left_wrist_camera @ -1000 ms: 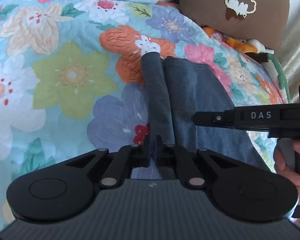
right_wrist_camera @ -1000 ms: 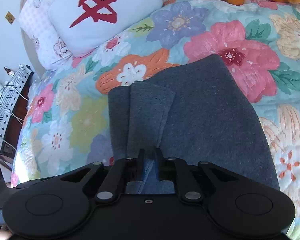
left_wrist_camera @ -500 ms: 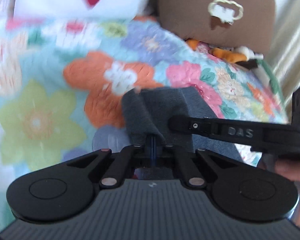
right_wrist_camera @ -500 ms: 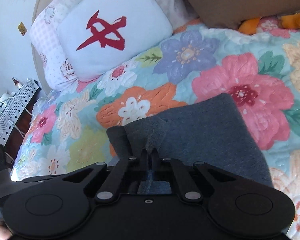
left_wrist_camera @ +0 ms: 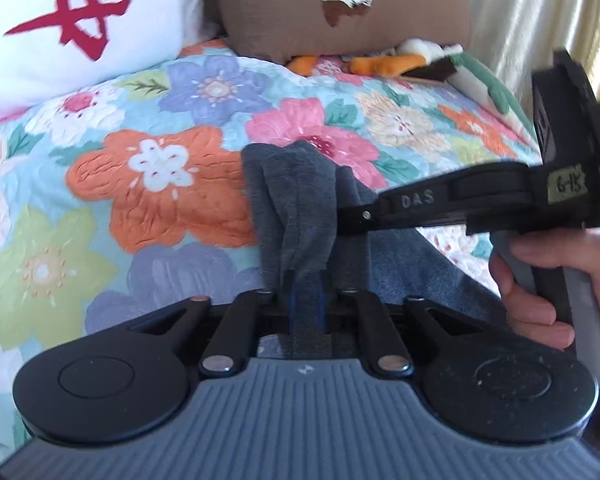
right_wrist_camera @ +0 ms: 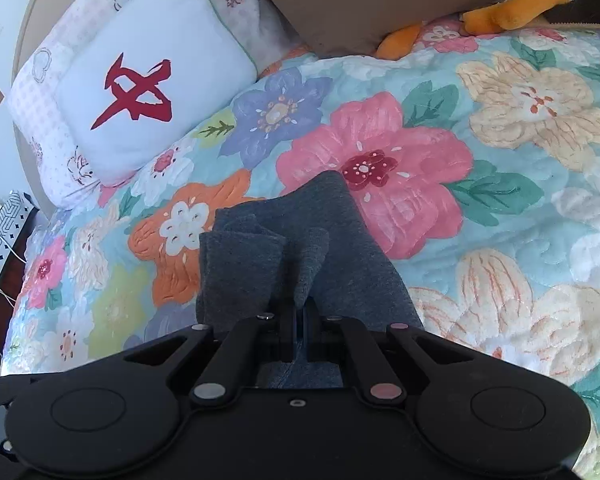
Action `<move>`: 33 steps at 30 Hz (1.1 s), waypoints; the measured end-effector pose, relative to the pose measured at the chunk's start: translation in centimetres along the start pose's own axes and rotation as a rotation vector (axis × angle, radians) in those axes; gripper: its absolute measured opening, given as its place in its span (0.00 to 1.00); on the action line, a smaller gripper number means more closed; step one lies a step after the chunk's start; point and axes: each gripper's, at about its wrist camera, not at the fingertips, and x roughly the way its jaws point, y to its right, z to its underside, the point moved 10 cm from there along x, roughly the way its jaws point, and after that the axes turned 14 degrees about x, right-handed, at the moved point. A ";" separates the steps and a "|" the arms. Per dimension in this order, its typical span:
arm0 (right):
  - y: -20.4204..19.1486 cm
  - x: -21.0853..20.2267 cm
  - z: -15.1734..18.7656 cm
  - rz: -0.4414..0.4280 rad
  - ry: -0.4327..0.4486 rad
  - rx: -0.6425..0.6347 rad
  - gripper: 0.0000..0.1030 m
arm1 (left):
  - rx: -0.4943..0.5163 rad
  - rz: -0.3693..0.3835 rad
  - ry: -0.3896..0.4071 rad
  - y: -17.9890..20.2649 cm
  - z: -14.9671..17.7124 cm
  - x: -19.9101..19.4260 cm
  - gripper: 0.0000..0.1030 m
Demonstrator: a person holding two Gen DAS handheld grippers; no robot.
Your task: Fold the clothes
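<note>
So the whole thing happens on a bed with a big floral quilt (right_wrist_camera: 500,128), which makes sense as a work surface: wide, soft and flat enough to lay a garment out on. I'll place everything off the orange flower (left_wrist_camera: 160,184) printed on that quilt. Up past the flower, toward the head of the bed, sit a white pillow with a red mark (left_wrist_camera: 68,28) and a brown cushion (left_wrist_camera: 340,4), both well clear of the work area. The grey garment (right_wrist_camera: 352,272) lies just to the right of the orange flower, with its flower-side edge bunched and lifted off the quilt, I'd guess so that flap can be carried over the flat part as a fold. The right gripper (right_wrist_camera: 300,320) reaches in from the side away from the flower and has its fingers pressed together, pinching a peak of that grey fabric, so it's the one actually carrying the fold. The left gripper (left_wrist_camera: 306,292) sits nearest the flower side; its jaws are opening with a strip of the cloth between them, and I can't tell if the pads grip it.
</note>
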 end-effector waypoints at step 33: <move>-4.4 -4.3 1.6 -0.119 -0.165 -0.052 0.52 | -0.222 -0.133 -0.100 -4.6 3.9 -1.2 0.53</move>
